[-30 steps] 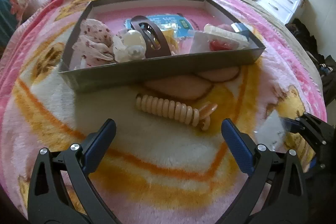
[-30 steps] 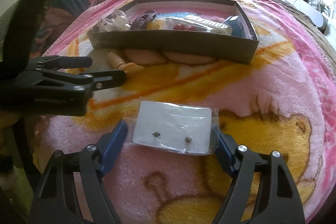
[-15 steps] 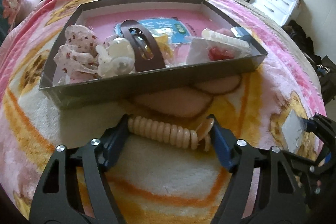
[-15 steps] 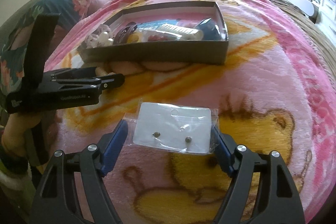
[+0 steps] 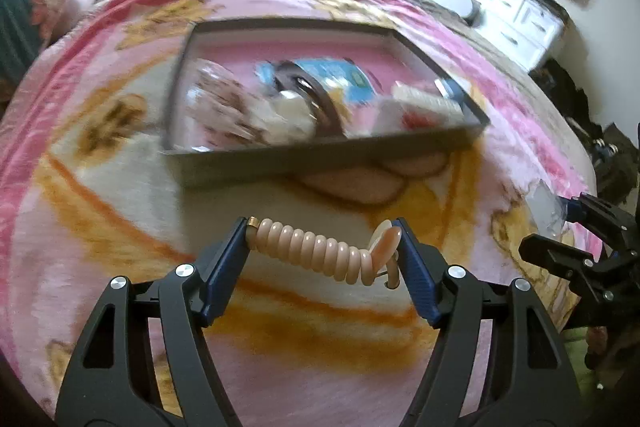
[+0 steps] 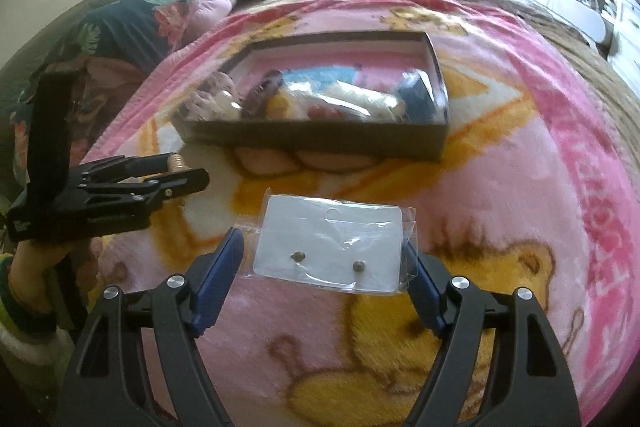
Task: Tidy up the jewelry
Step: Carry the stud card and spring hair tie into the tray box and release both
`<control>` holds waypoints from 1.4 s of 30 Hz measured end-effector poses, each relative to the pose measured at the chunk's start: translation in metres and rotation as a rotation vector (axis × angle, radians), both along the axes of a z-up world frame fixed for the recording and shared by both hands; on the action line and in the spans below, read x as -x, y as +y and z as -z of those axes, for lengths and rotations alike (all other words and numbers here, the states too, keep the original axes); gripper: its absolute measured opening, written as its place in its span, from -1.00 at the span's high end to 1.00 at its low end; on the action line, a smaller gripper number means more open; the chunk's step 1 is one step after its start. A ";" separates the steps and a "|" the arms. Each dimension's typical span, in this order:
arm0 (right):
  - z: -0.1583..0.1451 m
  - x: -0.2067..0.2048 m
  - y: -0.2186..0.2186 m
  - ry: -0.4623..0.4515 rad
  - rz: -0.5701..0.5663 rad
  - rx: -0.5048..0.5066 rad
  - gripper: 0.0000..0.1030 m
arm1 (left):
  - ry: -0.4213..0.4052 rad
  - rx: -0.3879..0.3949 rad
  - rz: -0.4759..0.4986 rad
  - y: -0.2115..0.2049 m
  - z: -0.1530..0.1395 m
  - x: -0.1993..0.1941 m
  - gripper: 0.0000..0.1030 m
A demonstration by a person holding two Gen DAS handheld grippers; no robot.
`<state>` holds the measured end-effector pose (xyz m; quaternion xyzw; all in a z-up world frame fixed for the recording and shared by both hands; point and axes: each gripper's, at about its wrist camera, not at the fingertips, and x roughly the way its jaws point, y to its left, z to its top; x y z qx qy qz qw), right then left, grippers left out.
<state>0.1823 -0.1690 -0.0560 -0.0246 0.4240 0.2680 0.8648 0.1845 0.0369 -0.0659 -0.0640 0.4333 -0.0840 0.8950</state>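
Left claw [image 5: 322, 239] just closed end-to-end on the peach coiled plastic hair tie [image 5: 320, 253]; the springy coil could buckle and pop out. Right claw [image 6: 324, 263] pinches the clear-bagged white earring card [image 6: 328, 245] by its floppy edges, so it might slip before reaching the grey cardboard tray [image 6: 320, 141].

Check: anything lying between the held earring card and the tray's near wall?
Nothing; right wrist view shows only bare blanket between earring card and tray.

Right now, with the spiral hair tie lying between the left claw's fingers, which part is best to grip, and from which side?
Grip the spiral hair tie by its two ends, coming from above and the near side. It lies stretched crosswise as a long coil, so each end meets one pad of the left claw, as it does now.
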 end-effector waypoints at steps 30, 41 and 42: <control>-0.041 -0.111 0.036 -0.112 0.015 0.027 -0.47 | -0.065 -0.032 -0.037 0.023 -0.039 -0.071 -0.24; -0.009 -0.129 0.050 -0.055 0.000 0.054 -0.47 | -0.021 -0.043 -0.047 0.028 -0.017 -0.094 -0.25; -0.006 -0.130 0.052 -0.049 -0.003 0.056 -0.47 | -0.018 -0.041 -0.052 0.029 -0.015 -0.095 -0.26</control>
